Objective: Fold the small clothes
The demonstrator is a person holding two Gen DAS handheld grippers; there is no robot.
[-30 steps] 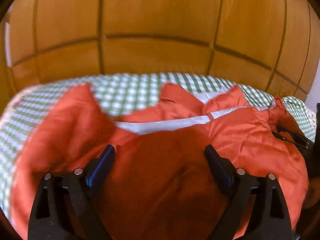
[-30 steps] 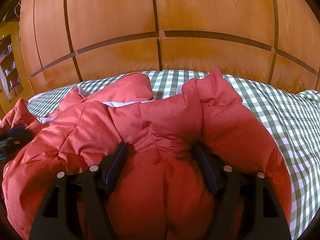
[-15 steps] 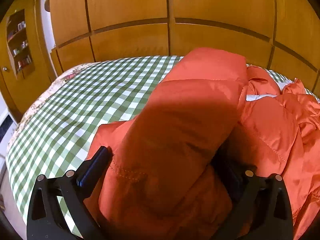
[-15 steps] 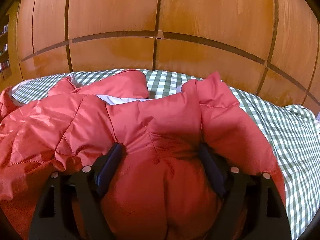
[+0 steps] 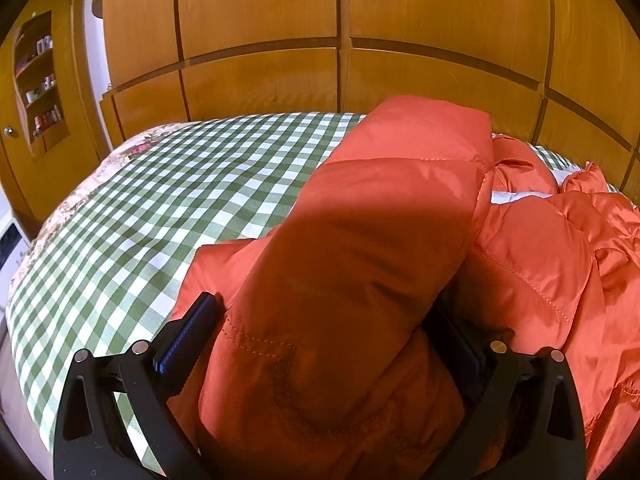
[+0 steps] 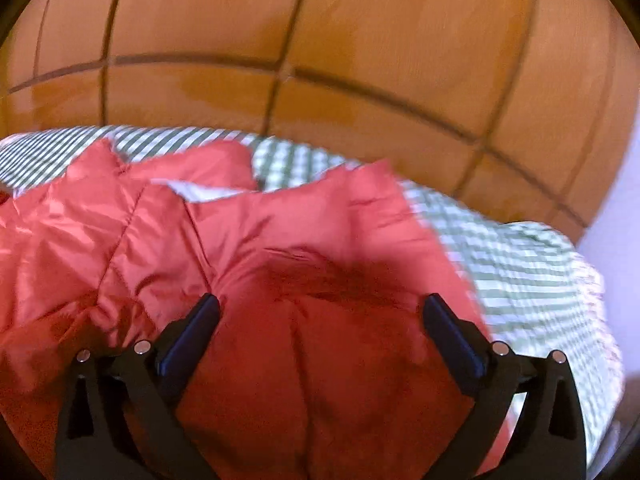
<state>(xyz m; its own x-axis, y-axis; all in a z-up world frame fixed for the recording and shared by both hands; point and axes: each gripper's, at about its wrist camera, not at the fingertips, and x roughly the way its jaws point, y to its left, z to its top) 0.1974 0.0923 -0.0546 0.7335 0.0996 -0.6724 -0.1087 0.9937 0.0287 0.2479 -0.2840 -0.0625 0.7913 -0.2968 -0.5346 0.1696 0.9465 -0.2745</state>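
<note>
An orange puffer jacket lies on the green-checked bedcover. One bulky sleeve runs away from me between the wide fingers of my left gripper, which is open; the right finger is partly hidden behind the sleeve. In the right wrist view the jacket is spread under my right gripper. Its jaws are opening, and puffed fabric sits low between them without the pads pressing on it. A strip of white lining shows near the collar.
Wooden wardrobe doors rise right behind the bed. A shelf niche with small bottles is at the far left. Bare checked cover lies right of the jacket, and a floral edge marks the bed's left side.
The left view swung left from the jacket's body onto the sleeve, then held still. The right gripper's jaws spread off the fold they pinched, and that hand lifted and tilted; its picture is blurred.
</note>
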